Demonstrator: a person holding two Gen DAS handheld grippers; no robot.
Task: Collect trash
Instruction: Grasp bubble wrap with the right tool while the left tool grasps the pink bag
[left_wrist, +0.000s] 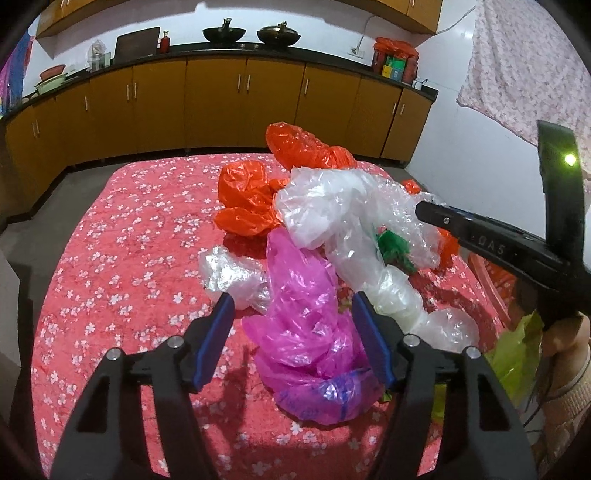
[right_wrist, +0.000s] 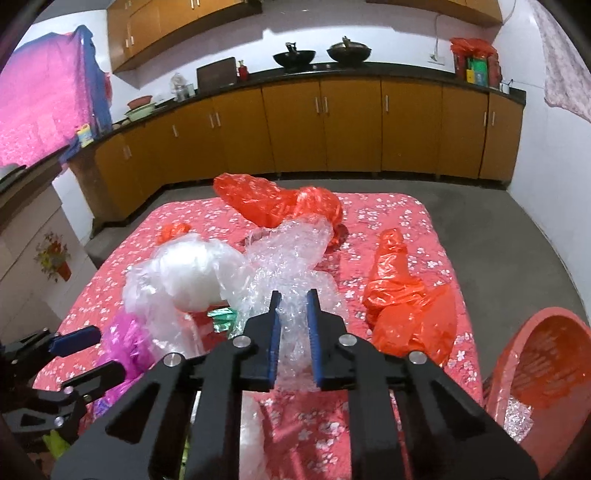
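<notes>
Crinkly plastic is piled all over the red floral cloth (left_wrist: 122, 236) covering the table, mostly toward its right side and far edge. The right gripper (right_wrist: 293, 314) is seen clamped on a wad of clear bubble wrap (right_wrist: 291, 258), the blue pads nearly together with the wrap squeezed between them. The left gripper (left_wrist: 295, 325) is held about halfway open around a pink bag (left_wrist: 306, 332) at the near edge, pads on either side of it, though whether they actually touch it can't be told. Orange bags (left_wrist: 251, 199) are heaped by the far edge, with another orange bag (right_wrist: 406, 295) spread near the right edge. A red basket (right_wrist: 546, 369) is parked just off the near right corner, something silvery lying in it.
</notes>
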